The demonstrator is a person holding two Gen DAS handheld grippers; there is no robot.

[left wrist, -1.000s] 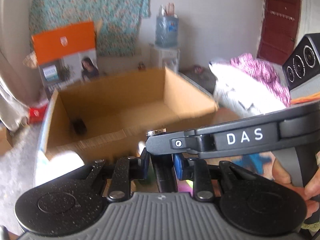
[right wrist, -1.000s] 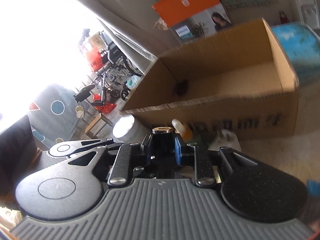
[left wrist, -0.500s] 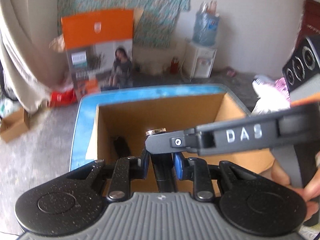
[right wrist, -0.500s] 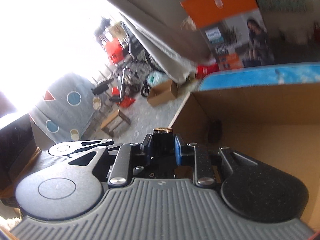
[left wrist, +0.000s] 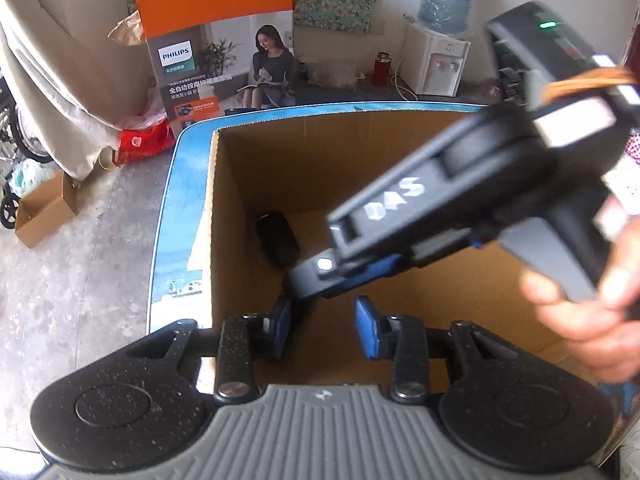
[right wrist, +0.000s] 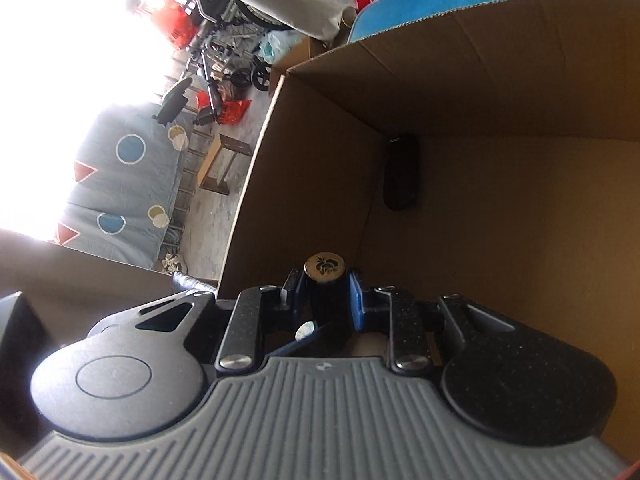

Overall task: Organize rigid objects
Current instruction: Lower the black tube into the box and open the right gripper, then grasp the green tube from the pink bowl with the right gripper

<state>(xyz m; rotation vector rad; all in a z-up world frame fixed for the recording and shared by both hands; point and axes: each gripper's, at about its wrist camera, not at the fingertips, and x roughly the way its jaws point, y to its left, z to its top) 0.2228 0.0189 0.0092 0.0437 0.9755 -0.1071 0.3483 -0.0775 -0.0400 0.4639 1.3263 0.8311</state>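
An open cardboard box (left wrist: 256, 168) fills both views, and a dark oblong object (left wrist: 277, 238) lies in its far left corner (right wrist: 401, 172). My right gripper (right wrist: 325, 292) has a black stick-like item with a gold cap (right wrist: 324, 269) between its blue pads. Its jaws are opening slightly, but the pads still touch the item. In the left wrist view my right gripper (left wrist: 314, 276) reaches down into the box, held by a hand (left wrist: 580, 312). My left gripper (left wrist: 324, 328) hangs just below it with its jaws opening and nothing between them.
The box stands on a blue-topped surface (left wrist: 172, 208). Behind it are an orange Philips carton (left wrist: 216, 40) and a water dispenser (left wrist: 438, 60). A small cardboard box (left wrist: 44, 208) sits on the concrete floor at left. A patterned grey cloth (right wrist: 128, 184) lies beyond the box's left wall.
Both grippers moved over the box and tilted down into it. My left gripper opened, and the gold-capped item is no longer between its fingers. The right gripper still holds it.
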